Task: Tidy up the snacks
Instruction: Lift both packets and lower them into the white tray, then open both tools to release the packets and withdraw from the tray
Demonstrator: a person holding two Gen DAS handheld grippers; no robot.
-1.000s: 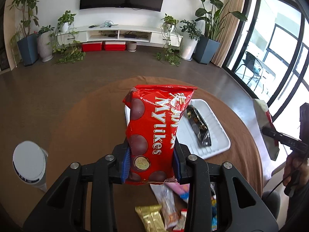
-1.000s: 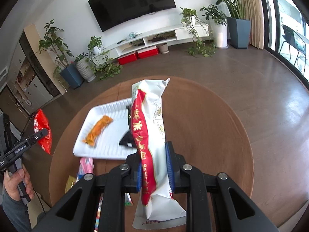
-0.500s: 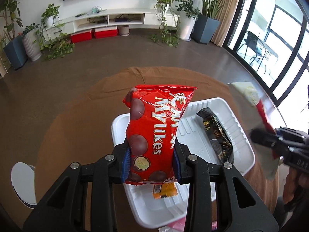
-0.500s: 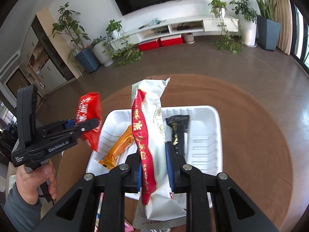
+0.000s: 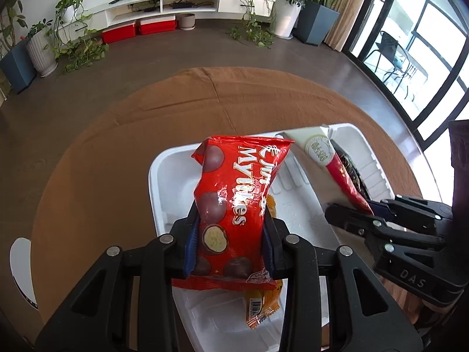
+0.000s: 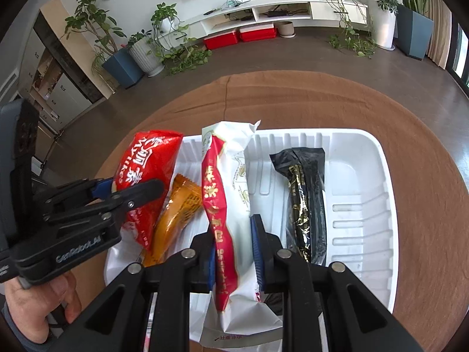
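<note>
**Both packets over the tray, ready to set down**

You are at the placing step. Your left gripper (image 5: 230,236) has its fingers clamped on the lower part of the red Mylikes bag (image 5: 234,199), and your right gripper (image 6: 233,249) has its fingers clamped across the white-and-red packet (image 6: 231,205). Both are held above the white tray (image 6: 378,205), which sits on the round brown table (image 5: 117,146).

Two snacks already lie in the tray: a black wrapped bar (image 6: 304,202) towards its right, long axis running away from you, and an orange packet (image 6: 176,208) towards its left, slanted and partly under the Mylikes bag.

The Mylikes bag stands up from the fingers with its sealed top edge pointing away from you, lettering running along its length. The white-and-red packet also runs lengthwise away from you, its crimped end forward, roughly parallel to the black bar and between it and the orange packet.

Next, lower each packet flat, I judge, then part the fingers. The left bag hangs over the orange packet, so shift it to bare tray if you want no overlap. Keep the two grippers from knocking; they are near each other.
</note>
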